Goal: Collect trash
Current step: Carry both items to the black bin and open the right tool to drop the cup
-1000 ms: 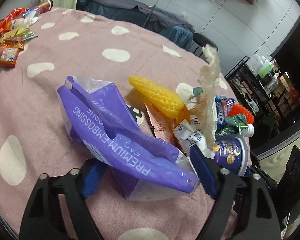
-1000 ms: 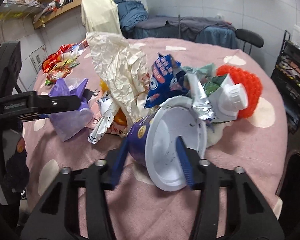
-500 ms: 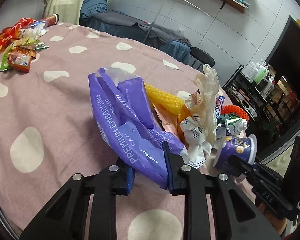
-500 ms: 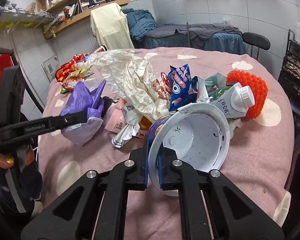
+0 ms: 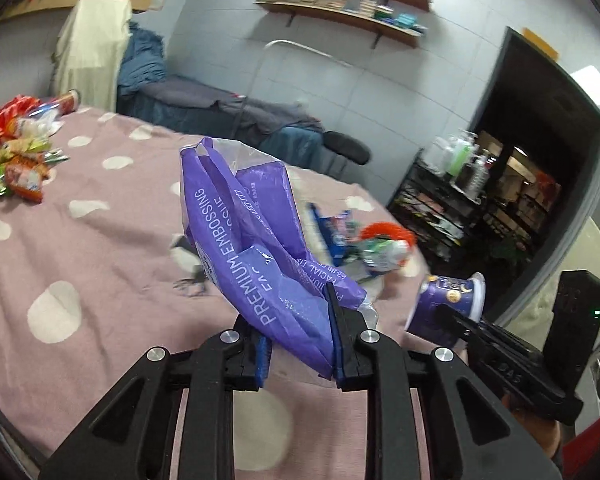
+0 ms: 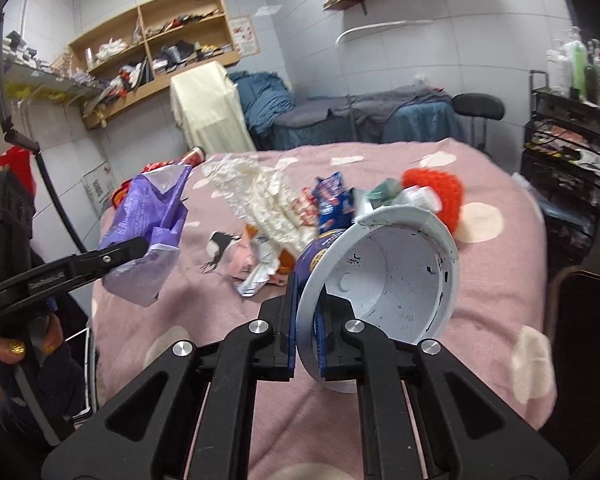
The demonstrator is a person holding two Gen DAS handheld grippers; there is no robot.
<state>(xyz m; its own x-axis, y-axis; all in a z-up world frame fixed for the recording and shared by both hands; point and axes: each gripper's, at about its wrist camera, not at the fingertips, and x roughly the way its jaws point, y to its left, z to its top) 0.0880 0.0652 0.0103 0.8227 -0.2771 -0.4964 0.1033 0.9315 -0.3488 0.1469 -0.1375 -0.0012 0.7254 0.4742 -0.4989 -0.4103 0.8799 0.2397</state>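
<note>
- Both grippers have closed and lifted since the earlier frames: a second ago the jaws stood spread around the trash on the bench, now each carries its piece clear of the pile.
- Left gripper point(image 5: 298, 344) pinching the purple plastic bag point(image 5: 236, 236) near its lower end; the bag stands up and away from the jaws, long axis running upward and to the left in the left wrist view, off the pink dotted bench point(image 5: 80, 240).
- Right gripper point(image 6: 306, 332) pressed together on the rim wall of the purple cup point(image 6: 384, 276), one pad inside and one outside; cup mouth faces the camera and it looks empty.
- Cup also shows in the left wrist view point(image 5: 450, 300), to the right of the bag, held up past the bench edge.
- Rest of the trash is on the bench, ahead of both grippers: crumpled white paper point(image 6: 260, 196), blue snack wrapper point(image 6: 332, 200), orange-red mesh ball point(image 6: 436, 190), small carton, blurred.
- Key relation: pile lies forward of both loaded grippers, nearer the right one; no bin visible in either view, so the drop-off direction cannot be told.
- Snack packets point(image 5: 16, 152) at the far left of the bench, well apart from the pile.
</note>
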